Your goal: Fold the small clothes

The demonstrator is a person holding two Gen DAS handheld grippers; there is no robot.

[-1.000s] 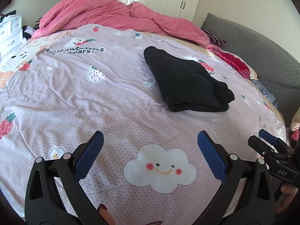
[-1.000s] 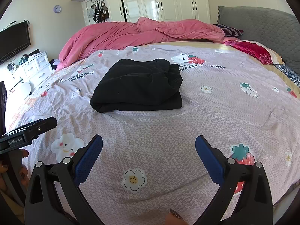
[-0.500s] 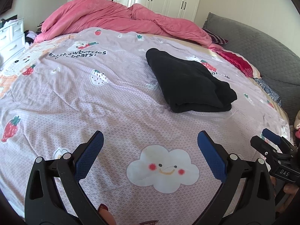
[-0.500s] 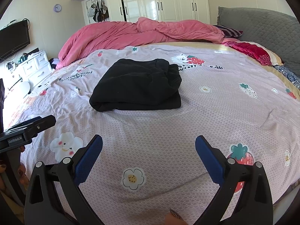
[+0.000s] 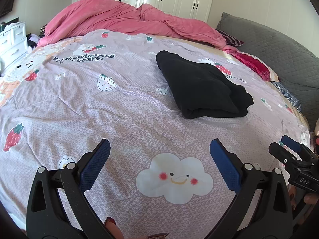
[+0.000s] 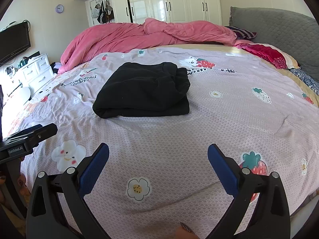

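A black garment [image 5: 201,88] lies folded in a compact bundle on the lilac patterned bedspread [image 5: 127,107]; it also shows in the right wrist view [image 6: 145,91]. My left gripper [image 5: 159,149] is open and empty, held above the bedspread well in front of the garment. My right gripper [image 6: 158,151] is open and empty, also in front of the garment and apart from it. The right gripper shows at the right edge of the left wrist view [image 5: 289,155]. The left gripper shows at the left edge of the right wrist view [image 6: 37,134].
A crumpled pink duvet [image 5: 127,20] lies across the far side of the bed. A grey padded headboard [image 6: 277,29] and red pillow [image 6: 267,54] are at the right. White drawers [image 6: 33,71] stand beyond the left edge. White wardrobes [image 6: 169,0] line the back wall.
Both grippers have drawn back slightly and stayed open. The folded black garment has not moved.
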